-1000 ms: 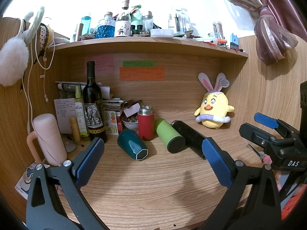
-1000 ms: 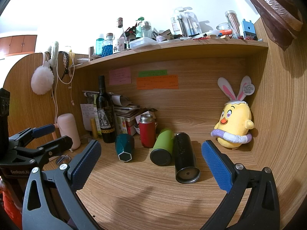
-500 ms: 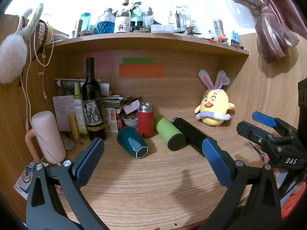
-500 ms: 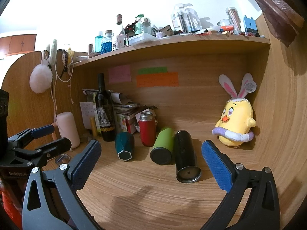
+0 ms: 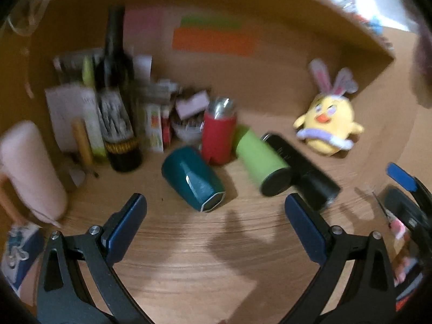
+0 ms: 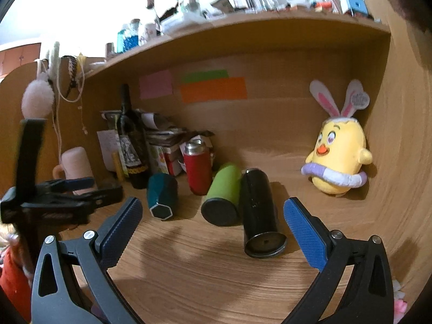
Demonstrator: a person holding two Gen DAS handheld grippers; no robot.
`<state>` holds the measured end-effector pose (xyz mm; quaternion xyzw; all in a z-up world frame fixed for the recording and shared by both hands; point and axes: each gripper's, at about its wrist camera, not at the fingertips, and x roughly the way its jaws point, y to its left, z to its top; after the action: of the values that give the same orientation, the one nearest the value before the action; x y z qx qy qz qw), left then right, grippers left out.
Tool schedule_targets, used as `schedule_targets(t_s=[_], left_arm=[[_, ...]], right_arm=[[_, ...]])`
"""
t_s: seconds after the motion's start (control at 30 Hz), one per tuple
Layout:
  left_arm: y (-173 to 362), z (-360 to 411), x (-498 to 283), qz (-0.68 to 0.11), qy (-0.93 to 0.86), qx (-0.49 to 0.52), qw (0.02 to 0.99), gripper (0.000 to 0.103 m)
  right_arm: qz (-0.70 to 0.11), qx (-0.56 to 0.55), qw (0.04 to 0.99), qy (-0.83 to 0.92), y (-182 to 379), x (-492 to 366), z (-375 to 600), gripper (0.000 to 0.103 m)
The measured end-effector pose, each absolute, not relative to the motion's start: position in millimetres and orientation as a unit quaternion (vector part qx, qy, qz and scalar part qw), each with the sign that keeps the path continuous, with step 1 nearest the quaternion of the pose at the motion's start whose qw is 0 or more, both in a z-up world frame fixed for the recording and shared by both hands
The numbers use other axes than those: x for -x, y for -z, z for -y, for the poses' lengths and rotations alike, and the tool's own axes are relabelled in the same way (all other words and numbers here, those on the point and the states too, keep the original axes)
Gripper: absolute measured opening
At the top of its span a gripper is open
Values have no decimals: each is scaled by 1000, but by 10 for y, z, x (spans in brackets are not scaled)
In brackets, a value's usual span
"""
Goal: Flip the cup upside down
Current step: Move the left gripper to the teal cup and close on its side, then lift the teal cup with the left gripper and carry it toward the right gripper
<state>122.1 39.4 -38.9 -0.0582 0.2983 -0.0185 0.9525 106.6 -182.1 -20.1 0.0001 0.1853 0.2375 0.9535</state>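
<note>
The left gripper (image 5: 216,213) and right gripper (image 6: 213,216) both gape wide, holding nothing, above the wooden desk (image 6: 216,275). The faceted teal cup (image 5: 195,178) lies on its side just left of the upright red flask (image 5: 219,134), beyond the left gripper.

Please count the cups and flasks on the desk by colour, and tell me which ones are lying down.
Teal cup: 1, lying
Green cup: 1, lying
Black flask: 1, lying
Red flask: 1, upright
Pink mug: 1, upright
Total: 5
</note>
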Motion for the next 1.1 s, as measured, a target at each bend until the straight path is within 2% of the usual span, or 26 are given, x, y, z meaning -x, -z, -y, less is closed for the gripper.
schedule_targets(t_s=[0.4, 0.5, 0.63, 0.7, 0.8, 1.1], left_arm=[[951, -743, -2422, -441, 4, 130, 888, 102], [1029, -725, -2567, -453, 4, 127, 882, 88], [1099, -674, -2593, -460, 7, 125, 879, 79], [1133, -651, -2559, -464, 13, 126, 877, 71], [1162, -655, -2540, -467, 18, 125, 875, 67], [1145, -515, -2228, -471, 32, 113, 874, 67]], right_arm=[[-229, -15, 946, -230, 440, -1424, 1878, 103], [-239, -18, 943, -231, 482, -1485, 1879, 103], [-249, -19, 940, -232, 527, -1535, 1871, 103], [-252, -19, 939, -233, 538, -1552, 1863, 103], [-255, -19, 938, -233, 551, -1567, 1855, 103], [-260, -14, 936, -238, 566, -1511, 1810, 103]])
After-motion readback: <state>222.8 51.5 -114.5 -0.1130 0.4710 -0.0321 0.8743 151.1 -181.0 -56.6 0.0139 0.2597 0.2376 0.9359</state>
